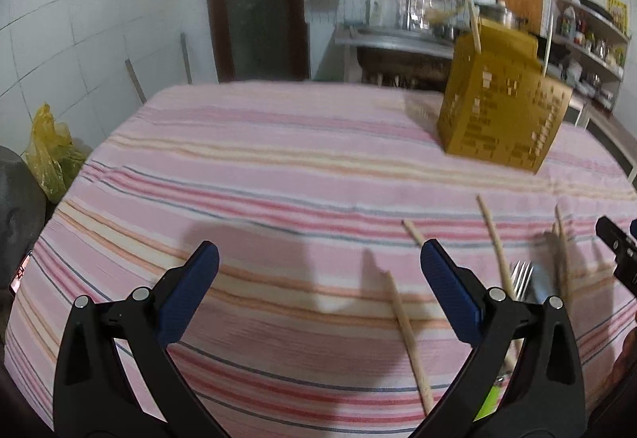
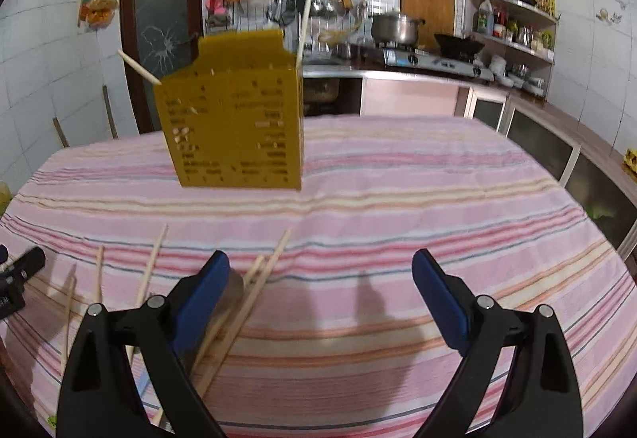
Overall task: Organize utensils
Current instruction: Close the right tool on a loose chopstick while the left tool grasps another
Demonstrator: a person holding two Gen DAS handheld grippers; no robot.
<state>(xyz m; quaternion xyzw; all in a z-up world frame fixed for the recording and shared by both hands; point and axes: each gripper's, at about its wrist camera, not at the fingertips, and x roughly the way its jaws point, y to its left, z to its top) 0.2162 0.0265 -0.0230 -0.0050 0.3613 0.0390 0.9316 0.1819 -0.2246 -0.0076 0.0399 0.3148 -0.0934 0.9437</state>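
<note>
With both the left gripper (image 1: 318, 263) and right gripper (image 2: 320, 271) spread and empty, a careless grab could roll the loose chopsticks (image 2: 254, 291) off the worktop (image 2: 398, 199) or tip the box (image 2: 235, 119).

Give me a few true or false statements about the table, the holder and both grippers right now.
1. The left gripper is open and holds nothing. True.
2. The yellow utensil holder lies tipped on its side. False: it stands upright on the striped tablecloth.
3. Two chopsticks already stick out of the holder. True.
4. The right gripper is clamped on a chopstick. False: it is open and empty.
5. Loose chopsticks lie on the cloth. True.
6. A fork stands in the holder. False: it lies on the cloth.
</note>
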